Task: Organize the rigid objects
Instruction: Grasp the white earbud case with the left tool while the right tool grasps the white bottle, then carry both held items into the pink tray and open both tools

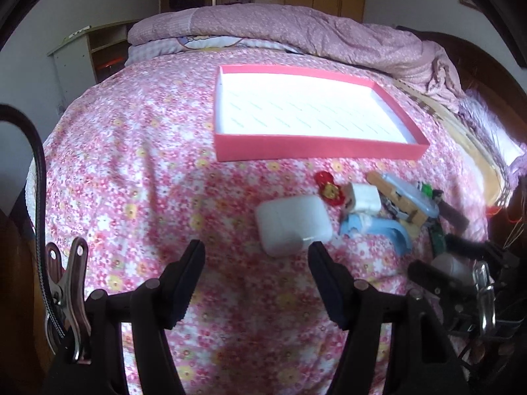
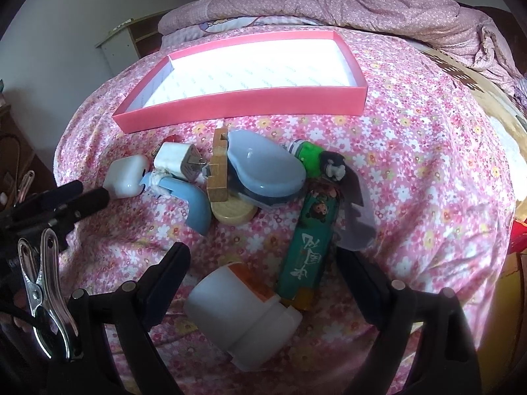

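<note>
White bottle [image 2: 242, 312] fills only the right gripper [image 2: 263, 273] view, jaws apart.

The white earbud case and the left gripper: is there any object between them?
No. In the left wrist view only bare floral bedsheet separates the open left gripper from the white earbud case, which lies just beyond its fingertips.

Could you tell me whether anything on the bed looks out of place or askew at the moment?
Yes. The pink tray holds nothing, while the objects lie jumbled in front of it. The white bottle lies on its side, and the white charger and blue case lean on neighbouring items.
</note>
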Tool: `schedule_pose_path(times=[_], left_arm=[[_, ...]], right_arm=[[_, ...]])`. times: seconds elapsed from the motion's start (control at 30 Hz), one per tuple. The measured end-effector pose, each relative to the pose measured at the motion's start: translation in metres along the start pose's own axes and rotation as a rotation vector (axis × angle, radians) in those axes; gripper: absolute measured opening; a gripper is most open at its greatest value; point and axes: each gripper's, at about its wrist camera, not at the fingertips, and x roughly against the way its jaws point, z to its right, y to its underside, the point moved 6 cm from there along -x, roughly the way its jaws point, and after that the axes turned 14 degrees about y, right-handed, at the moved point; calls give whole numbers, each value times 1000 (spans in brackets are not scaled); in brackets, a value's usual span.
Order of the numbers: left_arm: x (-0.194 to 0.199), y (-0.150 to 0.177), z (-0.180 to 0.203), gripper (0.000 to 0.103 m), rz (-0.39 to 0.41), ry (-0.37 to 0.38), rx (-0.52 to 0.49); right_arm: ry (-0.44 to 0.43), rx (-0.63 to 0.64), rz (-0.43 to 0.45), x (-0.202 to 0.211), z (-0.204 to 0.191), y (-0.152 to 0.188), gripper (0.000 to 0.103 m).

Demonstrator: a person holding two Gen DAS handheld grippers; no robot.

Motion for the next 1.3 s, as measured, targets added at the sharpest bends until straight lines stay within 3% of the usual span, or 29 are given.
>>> schedule_pose_path(times=[0.3,0.43,0.83,1.0,1.17,1.3], left_arm=[[-13,-8,8,69,-38,57,64],[-23,-17,20,69,-39,47,33],[-50,-15,26,68,-71,15,32],[-54,-16,24,68,-74,2,13],[-58,-13,27,71,-82,-22,-13],[-58,-13,27,71,-79,-18,-10]], right_arm=[[-15,16,-2,1,3,3,94],[-64,6,5,2,2,4,100],[-145,-63,26,7,12,3,100],[-127,-44,5,14,17,8,91],[-103,-4,52,28,16,10,89],[-94,30,96,40,15,10,77]])
